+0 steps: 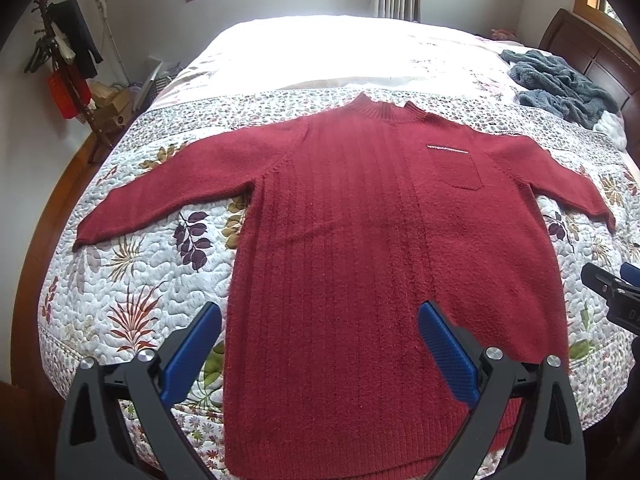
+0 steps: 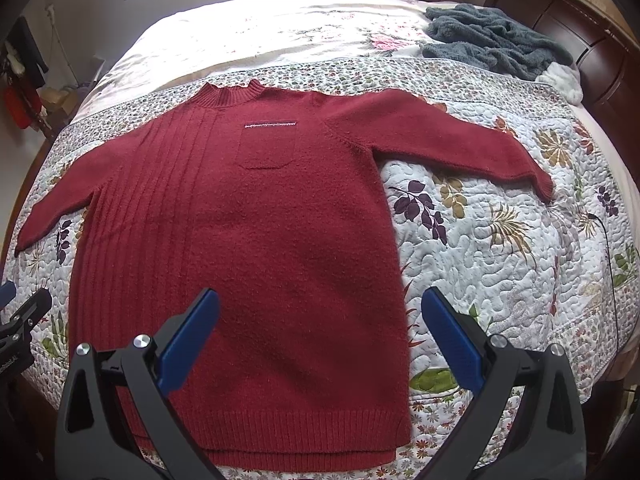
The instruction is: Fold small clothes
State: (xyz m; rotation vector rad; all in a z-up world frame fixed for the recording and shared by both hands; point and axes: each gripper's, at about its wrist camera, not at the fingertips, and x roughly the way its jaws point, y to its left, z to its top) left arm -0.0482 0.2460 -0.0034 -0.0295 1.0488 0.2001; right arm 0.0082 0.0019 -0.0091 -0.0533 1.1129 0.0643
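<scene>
Both claws stood spread and empty: left gripper (image 1: 320, 344) above the lower left of one red sweater (image 1: 360, 260), right gripper (image 2: 320, 340) above its lower right edge. One sweater lay flat, front up, sleeves out, on the floral quilt (image 2: 500, 260), with one chest pocket (image 2: 269, 146). One grey fleece heap (image 2: 496, 40) lay near the headboard. No writing was legible.

A grey fleece (image 2: 496, 40) lies crumpled on the floral quilt (image 2: 500, 248) near the dark headboard (image 2: 592, 40).
</scene>
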